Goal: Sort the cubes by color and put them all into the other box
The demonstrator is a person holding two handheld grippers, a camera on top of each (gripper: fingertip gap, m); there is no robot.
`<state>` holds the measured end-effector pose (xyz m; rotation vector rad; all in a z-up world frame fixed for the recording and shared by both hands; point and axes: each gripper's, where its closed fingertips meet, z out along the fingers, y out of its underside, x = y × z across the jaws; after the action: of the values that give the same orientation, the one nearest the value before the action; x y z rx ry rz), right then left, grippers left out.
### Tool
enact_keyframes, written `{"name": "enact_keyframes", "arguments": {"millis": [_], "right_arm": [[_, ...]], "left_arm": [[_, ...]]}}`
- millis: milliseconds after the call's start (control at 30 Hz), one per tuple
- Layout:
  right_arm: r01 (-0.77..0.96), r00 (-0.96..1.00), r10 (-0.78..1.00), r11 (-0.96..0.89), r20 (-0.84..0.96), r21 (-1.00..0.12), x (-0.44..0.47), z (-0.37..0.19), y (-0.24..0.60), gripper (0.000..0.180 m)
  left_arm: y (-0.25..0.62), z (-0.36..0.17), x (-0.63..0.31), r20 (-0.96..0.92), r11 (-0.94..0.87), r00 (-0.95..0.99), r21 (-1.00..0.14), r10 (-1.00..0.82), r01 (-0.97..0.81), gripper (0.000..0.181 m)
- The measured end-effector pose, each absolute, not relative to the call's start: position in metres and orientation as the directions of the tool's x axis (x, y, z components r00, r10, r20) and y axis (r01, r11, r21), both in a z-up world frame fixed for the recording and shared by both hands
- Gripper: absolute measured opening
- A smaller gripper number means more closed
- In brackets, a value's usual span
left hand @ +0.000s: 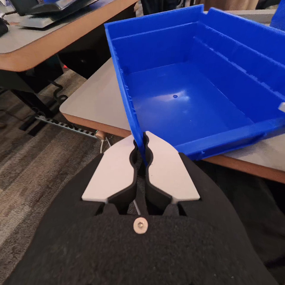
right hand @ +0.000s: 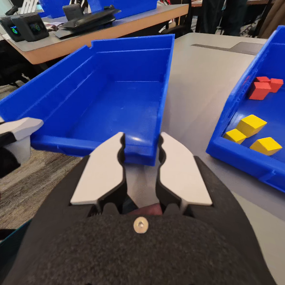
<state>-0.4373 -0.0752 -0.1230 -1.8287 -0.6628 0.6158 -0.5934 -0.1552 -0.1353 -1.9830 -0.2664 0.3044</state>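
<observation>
Left wrist view: left gripper [left hand: 141, 141] clamps the empty blue box [left hand: 192, 98] by its near corner wall; right gripper [right hand: 141, 138], parted, straddles the opposite corner. Cubes [right hand: 252, 124] lie in second box [right hand: 231, 155], right. Clench before dragging; keep level.

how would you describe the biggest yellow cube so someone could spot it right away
Start at the grey table and go to the blue bin on the right, the one holding cubes. Near its front end lie three yellow cubes; the one meant is the rearmost, touching a smaller yellow cube at its front left, closest to the red cubes.
</observation>
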Motion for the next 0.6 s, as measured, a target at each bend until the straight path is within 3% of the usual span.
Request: {"name": "enact_keyframes", "arguments": {"millis": [33, 67, 133, 167, 267, 367, 600], "right_arm": [[0.154, 0.735, 0.673, -0.283, -0.082, -0.947, -0.436, -0.122, -0.075, 0.049], [0.161, 0.758, 0.65, -0.26, -0.049, -0.952, -0.433, -0.121, -0.071, 0.045], [0.164, 0.798, 0.602, -0.25, -0.021, -0.954, -0.422, -0.12, -0.06, 0.008], [0.167, 0.771, 0.636, -0.245, -0.028, -0.955, -0.423, -0.12, -0.058, 0.005], [0.202, 0.736, 0.673, -0.325, -0.076, -0.924, -0.43, -0.135, -0.053, 0.004], [0.191, 0.749, 0.661, -0.278, -0.043, -0.941, -0.426, -0.124, -0.049, 0.002], [-0.004, 0.771, 0.634, -0.094, -0.063, -0.996, -0.381, -0.02, -0.062, 0.002]], "left_arm": [[-0.158, -0.135, -0.588, -0.114, -0.415, 0.942, -0.91, 0.316, 0.029, 0.006], [-0.161, -0.135, -0.585, -0.135, -0.418, 0.938, -0.909, 0.319, 0.011, 0.006], [-0.165, -0.135, -0.584, -0.137, -0.413, 0.935, -0.911, 0.327, 0.011, 0.006], [-0.166, -0.134, -0.584, -0.128, -0.41, 0.937, -0.912, 0.326, 0.018, 0.006], [-0.165, -0.132, -0.584, -0.16, -0.411, 0.928, -0.912, 0.338, -0.007, 0.006], [-0.167, -0.114, -0.577, -0.175, -0.363, 0.922, -0.931, 0.347, -0.04, 0.006], [-0.17, -0.005, -0.533, -0.187, -0.127, 0.929, -0.98, 0.319, -0.154, 0.006]]}}
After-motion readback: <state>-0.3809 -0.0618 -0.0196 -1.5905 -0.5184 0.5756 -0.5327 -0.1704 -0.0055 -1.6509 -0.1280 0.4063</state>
